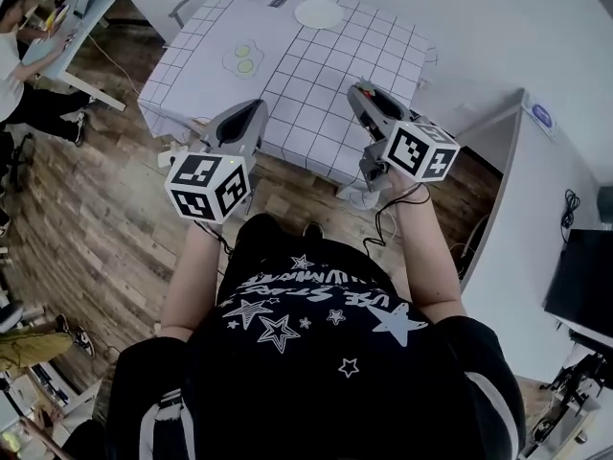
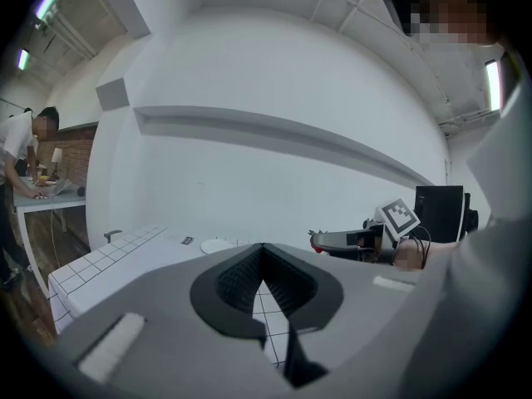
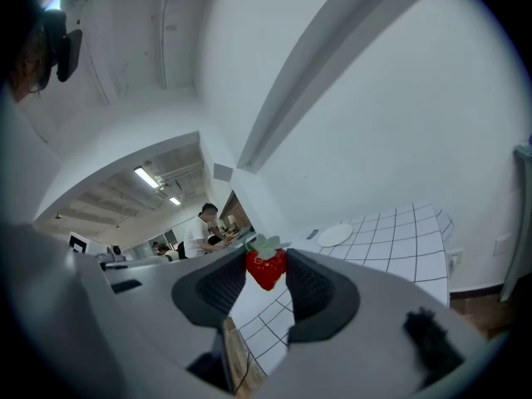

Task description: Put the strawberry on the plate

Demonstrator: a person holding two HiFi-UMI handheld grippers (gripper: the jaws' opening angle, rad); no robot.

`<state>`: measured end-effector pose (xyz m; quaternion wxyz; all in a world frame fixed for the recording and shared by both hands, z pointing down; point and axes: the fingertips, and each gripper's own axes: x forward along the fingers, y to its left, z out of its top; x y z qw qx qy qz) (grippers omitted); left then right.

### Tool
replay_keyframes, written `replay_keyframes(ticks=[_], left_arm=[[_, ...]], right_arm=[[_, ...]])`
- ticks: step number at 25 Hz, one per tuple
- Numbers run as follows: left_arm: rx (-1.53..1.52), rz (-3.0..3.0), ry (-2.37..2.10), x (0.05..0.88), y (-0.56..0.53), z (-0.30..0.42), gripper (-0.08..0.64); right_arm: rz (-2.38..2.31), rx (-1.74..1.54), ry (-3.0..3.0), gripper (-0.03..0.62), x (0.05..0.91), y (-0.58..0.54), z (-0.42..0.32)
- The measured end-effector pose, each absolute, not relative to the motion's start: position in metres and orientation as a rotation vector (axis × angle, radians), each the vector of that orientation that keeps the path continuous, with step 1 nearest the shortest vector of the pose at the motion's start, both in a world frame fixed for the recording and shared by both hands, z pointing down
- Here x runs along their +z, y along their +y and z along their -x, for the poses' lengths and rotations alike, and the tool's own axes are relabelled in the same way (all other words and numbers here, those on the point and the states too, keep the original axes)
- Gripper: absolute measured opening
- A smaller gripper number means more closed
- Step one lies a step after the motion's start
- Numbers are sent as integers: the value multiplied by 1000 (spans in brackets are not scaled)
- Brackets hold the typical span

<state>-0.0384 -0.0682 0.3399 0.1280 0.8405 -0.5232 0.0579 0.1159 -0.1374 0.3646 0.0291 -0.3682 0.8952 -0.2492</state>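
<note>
Two grippers are up at the near side of the desk [image 1: 306, 94], which has a white grid cloth. Right gripper [image 3: 266, 258]: jaws clenched on the strawberry [image 3: 266, 270], red body pinched between the tips, green leaves on top. Left gripper [image 2: 263, 249]: jaws pressed together, nothing between them. The white plate [image 1: 319, 13] sits on the far side of the desk. The strawberry is in the air, well apart from the plate. A pale green item [image 1: 243, 59] lies on the desk's left part.
</note>
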Motion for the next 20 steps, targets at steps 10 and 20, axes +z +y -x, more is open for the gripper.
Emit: replay_keyframes(ticks=[10, 20], left_arm=[[193, -2473, -1442, 353, -113, 34, 5], [185, -2506, -1333, 360, -175, 62, 5]], right_arm=[[1213, -795, 2708, 158, 374, -165, -124], [1326, -804, 2676, 158, 381, -211, -98]])
